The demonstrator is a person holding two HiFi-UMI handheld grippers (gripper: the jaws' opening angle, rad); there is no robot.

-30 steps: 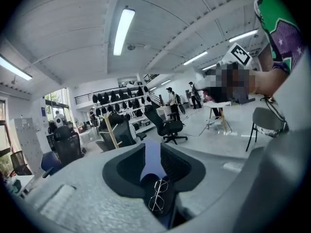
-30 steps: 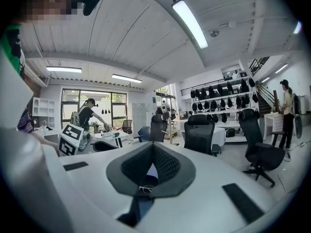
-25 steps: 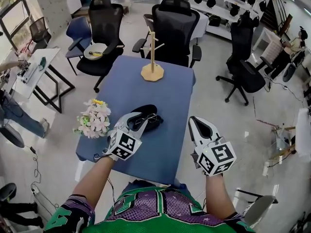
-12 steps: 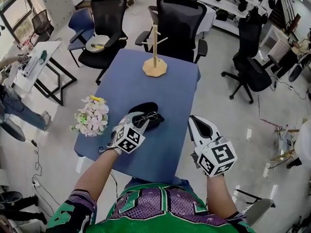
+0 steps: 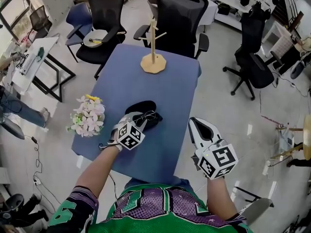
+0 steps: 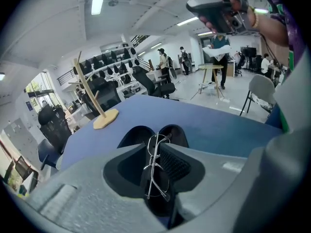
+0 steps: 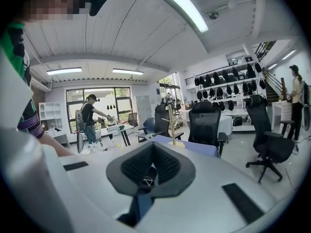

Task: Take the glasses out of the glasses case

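Left hand-held gripper (image 5: 138, 117) was clamped on the glasses (image 6: 156, 168), just over the open glasses case (image 5: 140, 106) on the blue worktop (image 5: 170, 89), apparently clear of it. Right hand-held gripper (image 5: 196, 124) was closed and empty, off the worktop's edge.

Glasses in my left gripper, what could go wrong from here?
1. The left gripper is shut on the thin wire frame of the glasses; they might slip or bend.
2. The glasses sit close to the open case. The right gripper is shut, empty and away from it, beyond the edge of the table, so nothing steadies the case and a snagged part of the frame could drag it along.
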